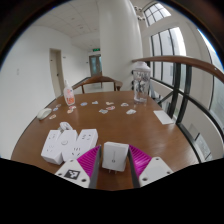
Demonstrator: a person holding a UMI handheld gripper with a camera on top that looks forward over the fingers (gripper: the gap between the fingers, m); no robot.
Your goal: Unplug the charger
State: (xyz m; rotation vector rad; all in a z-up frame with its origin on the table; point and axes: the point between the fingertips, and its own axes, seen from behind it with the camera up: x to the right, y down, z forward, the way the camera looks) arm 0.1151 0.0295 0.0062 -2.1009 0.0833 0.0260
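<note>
We hold the gripper (113,165) open over a round wooden table (150,132). The white charger (115,156) stands upright between the pink pads (88,160), a gap showing at either side. Just left lie a white power strip (86,141) and two more white plugs (57,146). A clear bottle (141,82) stands far beyond; we cannot tell its contents.
</note>
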